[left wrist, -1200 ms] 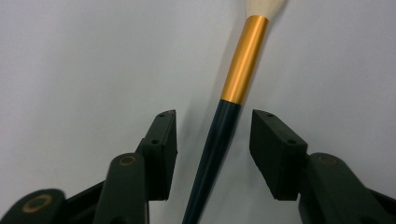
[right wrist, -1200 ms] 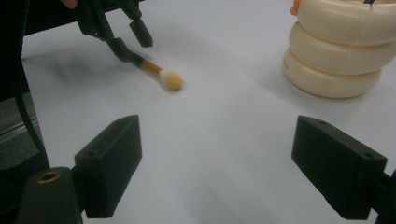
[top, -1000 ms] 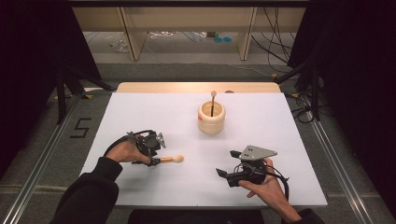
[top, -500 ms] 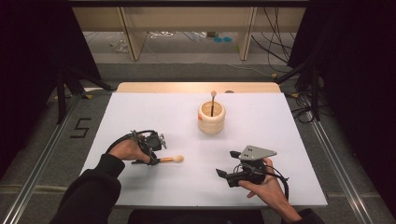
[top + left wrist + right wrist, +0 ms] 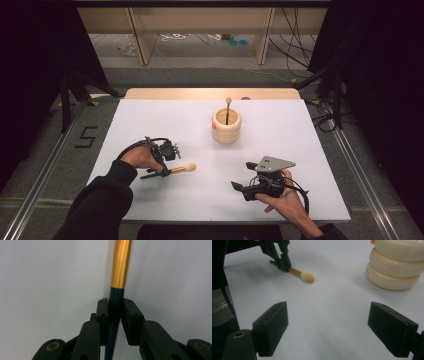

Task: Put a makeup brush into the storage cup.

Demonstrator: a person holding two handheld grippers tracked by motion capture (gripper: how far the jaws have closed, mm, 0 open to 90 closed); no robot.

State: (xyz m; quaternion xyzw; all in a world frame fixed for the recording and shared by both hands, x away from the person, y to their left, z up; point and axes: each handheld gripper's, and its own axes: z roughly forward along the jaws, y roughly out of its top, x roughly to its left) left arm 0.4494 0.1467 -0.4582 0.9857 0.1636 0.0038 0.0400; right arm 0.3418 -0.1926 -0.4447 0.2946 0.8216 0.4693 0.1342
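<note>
gold and black, the brush lies flat on the white table, its dark handle pinched between the jaws of the left gripper, which have just been closing, while the right gripper rests well apart, jaws wide and empty, near the cream holder.

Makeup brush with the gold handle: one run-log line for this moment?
left gripper: shut on gold-handled makeup brush, lying on white table | right gripper: open, empty | cream ribbed holder: one brush inside
</note>
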